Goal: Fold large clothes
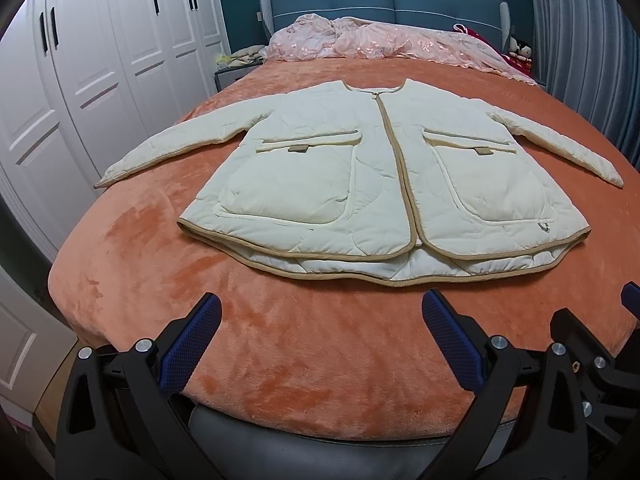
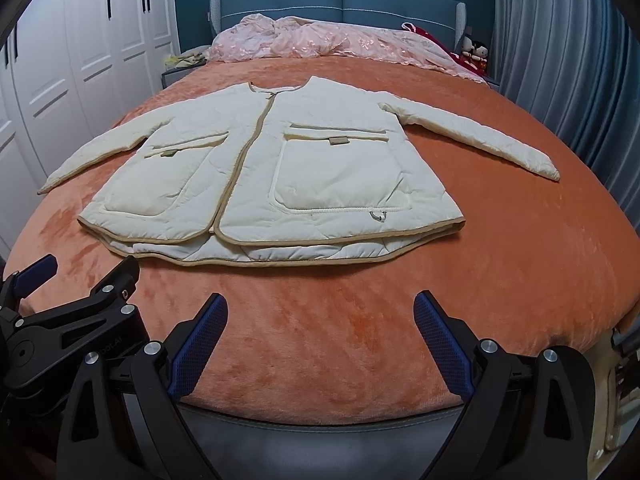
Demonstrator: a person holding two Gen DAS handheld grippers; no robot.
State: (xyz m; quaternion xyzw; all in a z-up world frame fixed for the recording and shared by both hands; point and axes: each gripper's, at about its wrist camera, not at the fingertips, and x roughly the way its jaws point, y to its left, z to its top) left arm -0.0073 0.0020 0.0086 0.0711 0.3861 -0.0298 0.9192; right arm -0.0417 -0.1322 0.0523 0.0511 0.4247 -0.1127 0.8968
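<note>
The jacket (image 1: 380, 176) lies flat, front up, on the bed (image 1: 280, 340), sleeves spread sideways, likely laid out ready for folding. Its collar points to the headboard (image 1: 384, 0), hem toward the cameras. Left tongs (image 1: 320, 344) and right tongs (image 2: 320, 344) hover released and empty, short of the hem.

Soft, even indoor light falls on the orange blanket (image 1: 320, 340), bright ahead of both grippers and free of hard shadows. Faint sheen marks the plush pile. Fisheye distortion bows the wardrobe doors (image 1: 100, 60) and curtain (image 2: 560, 60) toward black vignetted corners. Focus is sharp centrally, softer at the near edge.
</note>
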